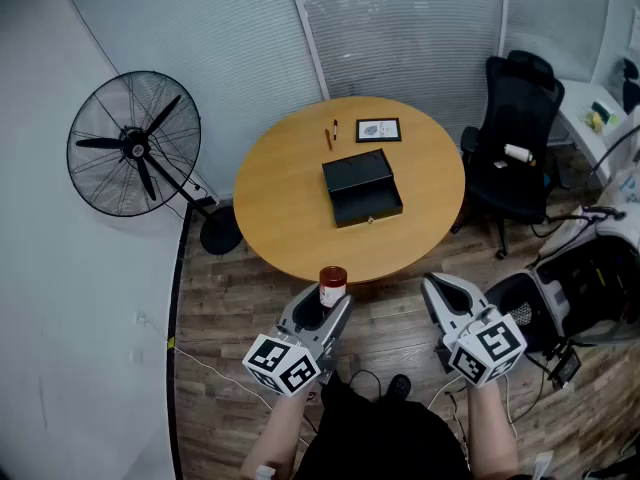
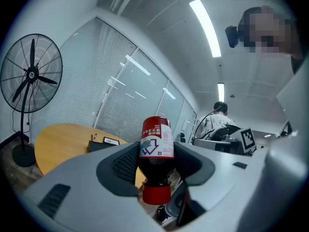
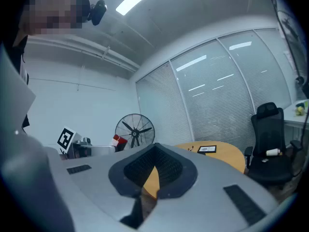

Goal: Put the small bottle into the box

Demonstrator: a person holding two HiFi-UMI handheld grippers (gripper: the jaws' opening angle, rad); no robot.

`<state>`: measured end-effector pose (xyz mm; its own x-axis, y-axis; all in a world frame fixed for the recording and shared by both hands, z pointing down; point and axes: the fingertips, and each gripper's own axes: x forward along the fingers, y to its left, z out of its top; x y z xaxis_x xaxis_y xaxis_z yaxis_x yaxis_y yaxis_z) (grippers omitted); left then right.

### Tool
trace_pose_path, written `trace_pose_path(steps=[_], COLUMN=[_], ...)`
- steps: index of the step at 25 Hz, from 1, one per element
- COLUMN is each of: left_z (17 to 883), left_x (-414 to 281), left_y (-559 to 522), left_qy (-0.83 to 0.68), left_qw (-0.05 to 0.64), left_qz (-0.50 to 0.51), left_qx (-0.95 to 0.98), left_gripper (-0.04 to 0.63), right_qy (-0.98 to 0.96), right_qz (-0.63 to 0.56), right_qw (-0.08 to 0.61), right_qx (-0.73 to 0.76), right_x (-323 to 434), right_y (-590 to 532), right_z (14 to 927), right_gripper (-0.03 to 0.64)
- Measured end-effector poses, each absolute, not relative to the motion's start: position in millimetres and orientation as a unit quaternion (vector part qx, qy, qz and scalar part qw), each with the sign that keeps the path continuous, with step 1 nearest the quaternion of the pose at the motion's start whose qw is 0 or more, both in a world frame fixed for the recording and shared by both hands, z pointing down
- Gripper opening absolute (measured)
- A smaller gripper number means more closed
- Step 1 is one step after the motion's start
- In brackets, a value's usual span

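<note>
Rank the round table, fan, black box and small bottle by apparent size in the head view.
1. round table
2. fan
3. black box
4. small bottle, smallest even though it is nearest the camera

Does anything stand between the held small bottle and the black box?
Nothing visible does: only bare round wooden table lies between the red-capped dark small bottle, clamped in the left gripper, and the open black box.

Bare tabletop point(image 1: 290, 198) lies open before the box point(image 1: 362, 190); pens point(image 1: 328, 138) lie beyond.
</note>
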<state>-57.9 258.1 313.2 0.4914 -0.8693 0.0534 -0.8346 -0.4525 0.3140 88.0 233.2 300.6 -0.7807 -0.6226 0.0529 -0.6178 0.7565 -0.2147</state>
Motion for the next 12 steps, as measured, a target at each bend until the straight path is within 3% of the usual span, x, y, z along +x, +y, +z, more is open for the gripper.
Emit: trace_pose_path(steps=[12], left_z=[311], left_x=[-49], left_y=[262], left_qy=[-0.518], left_qw=[0.152], left_qz=[-0.056], left_qx=[0.840], left_gripper=[0.212], right_qy=[0.943], right_qz=[-0.103], right_qw=[0.004], right_qx=[-0.316], right_x=[93], right_y=[237], right_z=[298], right_gripper=[0.008])
